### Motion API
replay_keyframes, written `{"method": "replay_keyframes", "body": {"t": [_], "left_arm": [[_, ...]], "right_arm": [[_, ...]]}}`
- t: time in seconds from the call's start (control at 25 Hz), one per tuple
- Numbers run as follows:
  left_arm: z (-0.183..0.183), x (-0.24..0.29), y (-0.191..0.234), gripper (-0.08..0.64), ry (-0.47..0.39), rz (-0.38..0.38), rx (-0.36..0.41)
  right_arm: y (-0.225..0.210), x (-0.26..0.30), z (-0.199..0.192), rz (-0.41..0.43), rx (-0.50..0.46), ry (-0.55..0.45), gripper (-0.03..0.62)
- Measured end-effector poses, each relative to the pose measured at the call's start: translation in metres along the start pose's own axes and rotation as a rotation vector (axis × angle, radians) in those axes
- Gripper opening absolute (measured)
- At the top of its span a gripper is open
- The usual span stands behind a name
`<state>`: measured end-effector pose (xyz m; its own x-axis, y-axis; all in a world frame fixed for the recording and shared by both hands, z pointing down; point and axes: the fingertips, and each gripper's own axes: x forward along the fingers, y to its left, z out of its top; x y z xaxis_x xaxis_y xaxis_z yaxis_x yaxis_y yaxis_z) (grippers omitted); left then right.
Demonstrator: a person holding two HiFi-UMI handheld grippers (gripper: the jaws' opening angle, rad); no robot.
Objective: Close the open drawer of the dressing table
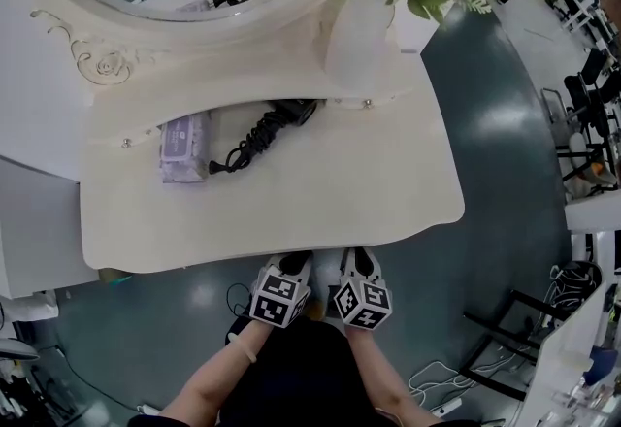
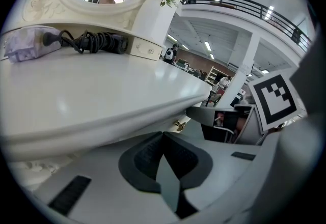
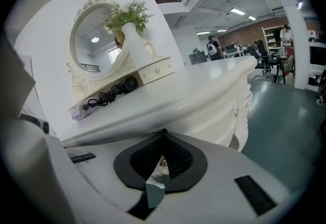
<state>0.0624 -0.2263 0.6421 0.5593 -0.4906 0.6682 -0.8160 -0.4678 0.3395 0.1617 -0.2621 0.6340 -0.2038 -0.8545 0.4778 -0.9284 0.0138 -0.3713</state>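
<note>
Grey polished floor (image 1: 505, 173) surrounds the cream desk (image 1: 340, 202), which carries a purple packet (image 1: 184, 148), a black hair dryer (image 1: 277, 119) with its coiled cord, and a white vase (image 1: 357, 37) of flowers. The drawer (image 2: 172, 126) sits under the desk's front edge, showing only as a thin cream strip with a gold handle (image 2: 179, 125). How far out it stands cannot be told. The left gripper (image 2: 163, 136) rests just below that edge with its fingers together at the tips, holding nothing. The right gripper (image 3: 163, 134) is beside it, fingers likewise together, with a gold ornament on white visible through the slot behind the tips.
</note>
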Motion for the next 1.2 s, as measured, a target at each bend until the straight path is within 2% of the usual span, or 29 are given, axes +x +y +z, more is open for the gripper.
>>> {"method": "replay_keyframes", "body": {"t": [0.32, 0.56, 0.84, 0.92, 1.08, 1.2], "left_arm": [[-0.005, -0.005, -0.006, 0.017, 0.001, -0.003, 0.001], [-0.019, -0.015, -0.026, 0.017, -0.004, -0.012, 0.013], [-0.045, -0.033, -0.058, 0.017, -0.011, -0.022, 0.02], [-0.051, -0.037, -0.068, 0.017, -0.018, -0.026, 0.026], [-0.064, -0.047, -0.089, 0.017, -0.025, -0.036, 0.033], [-0.073, -0.055, -0.103, 0.017, -0.033, -0.043, 0.037]], "right_arm": [[0.004, -0.007, 0.003, 0.075, -0.066, 0.013, 0.023], [0.012, -0.04, 0.005, 0.165, -0.017, -0.05, 0.023], [0.021, -0.085, -0.007, 0.235, 0.001, -0.05, 0.025], [0.022, -0.098, -0.007, 0.253, 0.036, -0.061, 0.025], [0.023, -0.127, -0.004, 0.296, 0.171, -0.102, 0.025], [0.027, -0.147, -0.006, 0.324, 0.204, -0.118, 0.026]]}}
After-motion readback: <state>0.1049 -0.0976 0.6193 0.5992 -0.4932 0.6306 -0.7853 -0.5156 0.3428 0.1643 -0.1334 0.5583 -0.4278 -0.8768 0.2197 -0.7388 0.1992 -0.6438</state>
